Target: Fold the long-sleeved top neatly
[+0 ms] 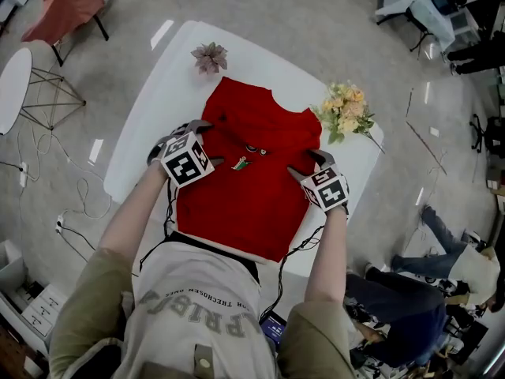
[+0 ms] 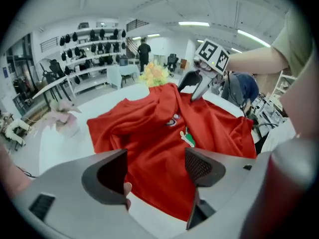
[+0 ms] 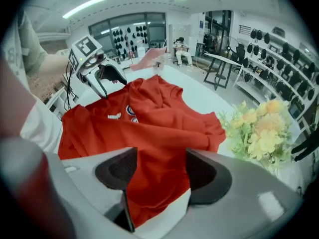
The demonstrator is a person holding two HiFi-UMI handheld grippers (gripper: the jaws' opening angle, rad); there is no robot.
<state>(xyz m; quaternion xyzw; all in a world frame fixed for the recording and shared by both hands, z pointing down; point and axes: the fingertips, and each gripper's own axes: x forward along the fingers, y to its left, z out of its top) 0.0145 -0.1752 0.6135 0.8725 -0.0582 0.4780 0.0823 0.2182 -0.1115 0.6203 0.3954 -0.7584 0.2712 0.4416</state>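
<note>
A red long-sleeved top [image 1: 251, 181] lies flat on the white table [image 1: 155, 93], collar at the far end, small badges on the chest, its sleeves not showing at the sides. My left gripper [image 1: 185, 131] hovers at the top's left edge near the shoulder. Its jaws stand wide apart over the red cloth [image 2: 149, 133], with nothing pinched. My right gripper [image 1: 308, 165] is at the top's right edge, jaws also wide. Red fabric [image 3: 159, 133] and a strip of table show between its pads, which do not press on it. Each gripper appears in the other's view: the right gripper [image 2: 192, 87], the left gripper [image 3: 106, 80].
A pink flower [image 1: 209, 56] sits at the table's far edge and a yellow bouquet [image 1: 345, 109] beside the top's right shoulder. On the floor are a chair with pink cloth [image 1: 67, 6], a round white table [image 1: 12, 77], cables and a seated person [image 1: 426, 290].
</note>
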